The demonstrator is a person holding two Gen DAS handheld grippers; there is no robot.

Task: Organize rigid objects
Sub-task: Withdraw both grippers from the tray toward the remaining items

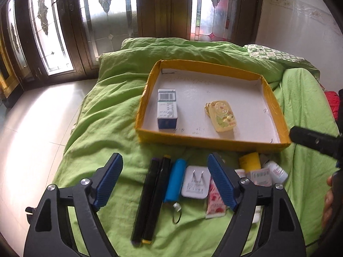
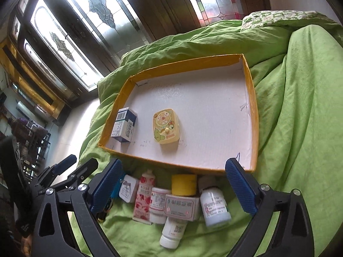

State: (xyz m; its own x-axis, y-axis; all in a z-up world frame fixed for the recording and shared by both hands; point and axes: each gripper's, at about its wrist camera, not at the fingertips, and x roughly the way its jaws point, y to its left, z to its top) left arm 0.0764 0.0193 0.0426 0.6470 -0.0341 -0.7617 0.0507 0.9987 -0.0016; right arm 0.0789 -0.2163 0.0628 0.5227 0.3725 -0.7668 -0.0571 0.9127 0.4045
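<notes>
Yellow cardboard forms the walls of a shallow tray (image 1: 148, 85) with a white floor, lying on a green bedcover (image 1: 103, 107). Inside the tray, near its left wall, a blue-and-white carton (image 1: 166, 109) lies on its side with a barcode on the far end. Toward the middle of the tray floor sits a small yellow case (image 2: 165, 129) printed with cartoon figures, apart from the carton.

Just outside the tray's near wall, a row of loose items rests on the bedcover. From the left: two long black pens (image 1: 150, 199) side by side, a blue cylinder (image 1: 174, 180) with a key ring at its near end, a white plug adapter (image 1: 195, 182) with its prongs up, and a pink rose-printed tube (image 2: 144, 197). Further right lie a white jar (image 2: 158, 203), a yellow-capped container (image 2: 184, 184), a pale flat box (image 2: 182, 207), a small white bottle (image 2: 172, 233) on its side and a larger white bottle (image 2: 214, 206).

Above this row, on the near side of the tray, the left hand-held gripper (image 1: 166, 177) hangs with its blue pads spread wide and nothing between them. The right hand-held gripper (image 2: 173, 184) is likewise spread wide and grips nothing, hovering over the bottles.

Beyond the tray, the bedcover rises in folds toward leaded-glass doors (image 1: 103, 21).
</notes>
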